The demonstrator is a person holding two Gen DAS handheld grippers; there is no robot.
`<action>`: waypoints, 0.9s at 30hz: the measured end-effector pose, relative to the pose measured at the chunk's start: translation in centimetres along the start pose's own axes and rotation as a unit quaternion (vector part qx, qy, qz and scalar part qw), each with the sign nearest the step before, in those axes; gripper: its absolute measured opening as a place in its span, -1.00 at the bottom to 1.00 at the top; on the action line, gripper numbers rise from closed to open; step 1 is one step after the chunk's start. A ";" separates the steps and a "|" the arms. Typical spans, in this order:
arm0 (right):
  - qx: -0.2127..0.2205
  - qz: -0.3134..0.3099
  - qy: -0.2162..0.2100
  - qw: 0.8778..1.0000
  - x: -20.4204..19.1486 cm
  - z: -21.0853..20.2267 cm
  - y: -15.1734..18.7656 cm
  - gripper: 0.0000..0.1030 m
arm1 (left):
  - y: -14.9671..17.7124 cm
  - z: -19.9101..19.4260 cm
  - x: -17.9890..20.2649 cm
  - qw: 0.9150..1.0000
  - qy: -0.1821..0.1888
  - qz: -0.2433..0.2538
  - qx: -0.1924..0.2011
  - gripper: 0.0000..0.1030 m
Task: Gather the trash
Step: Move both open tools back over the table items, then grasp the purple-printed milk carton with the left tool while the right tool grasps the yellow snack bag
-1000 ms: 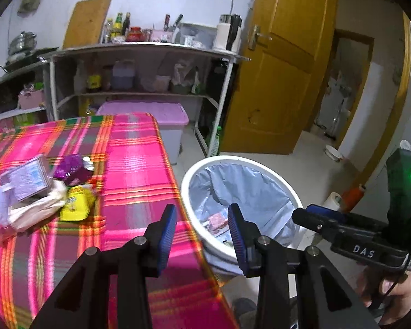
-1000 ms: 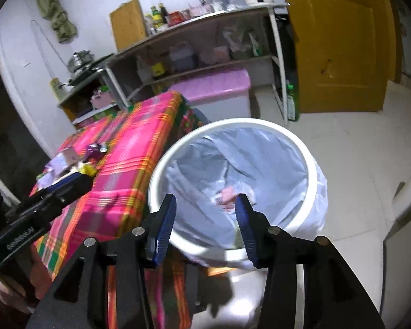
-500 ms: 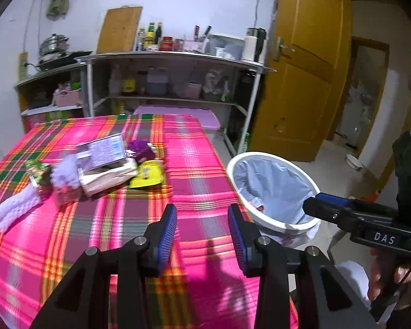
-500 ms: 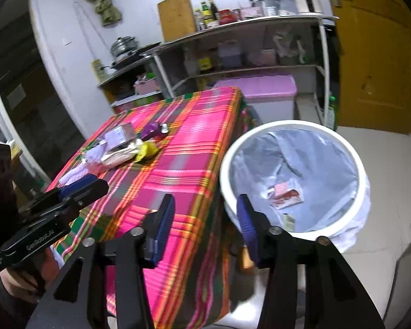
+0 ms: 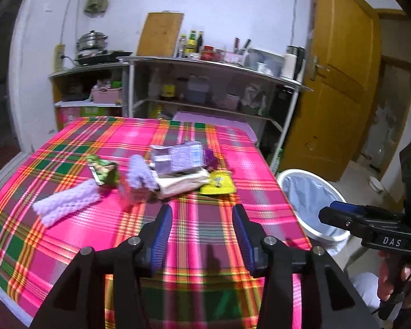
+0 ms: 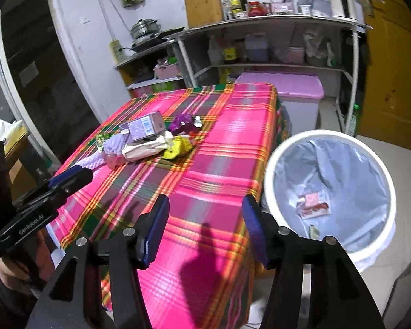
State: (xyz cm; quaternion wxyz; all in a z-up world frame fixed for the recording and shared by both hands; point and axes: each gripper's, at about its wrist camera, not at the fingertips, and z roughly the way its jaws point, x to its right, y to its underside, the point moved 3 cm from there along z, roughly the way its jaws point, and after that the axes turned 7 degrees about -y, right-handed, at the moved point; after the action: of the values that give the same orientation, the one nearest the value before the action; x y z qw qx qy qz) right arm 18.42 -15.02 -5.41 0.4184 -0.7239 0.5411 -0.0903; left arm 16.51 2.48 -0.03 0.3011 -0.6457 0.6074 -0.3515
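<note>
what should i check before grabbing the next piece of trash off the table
1. Left gripper open and empty: ok.
2. Right gripper open and empty: ok.
3. Trash bin within reach beside the table, liner open: ok.
4. Yellow wrapper at the pile's near edge, top uncovered: ok.
5. Purple carton free to lift alone: not ok, it rests on other trash.
6. Grippers apart from each other: ok.

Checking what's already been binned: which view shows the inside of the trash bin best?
The right wrist view: it looks down into the bin, showing the liner and a pink wrapper at the bottom. The left wrist view shows only the bin's rim and upper liner, partly hidden behind the right gripper.
</note>
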 end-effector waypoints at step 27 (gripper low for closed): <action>-0.071 0.027 -0.023 0.997 -0.8 12.7 -5.7 0.09 | -4.9 7.0 -6.4 1.000 0.003 -0.024 -0.007 0.03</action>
State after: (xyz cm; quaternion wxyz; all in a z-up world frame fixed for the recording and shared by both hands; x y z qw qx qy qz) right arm 29.55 -7.50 -9.22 0.3800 -0.7391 0.5556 -0.0239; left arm 24.93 8.97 -0.58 0.2862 -0.6609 0.5949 -0.3569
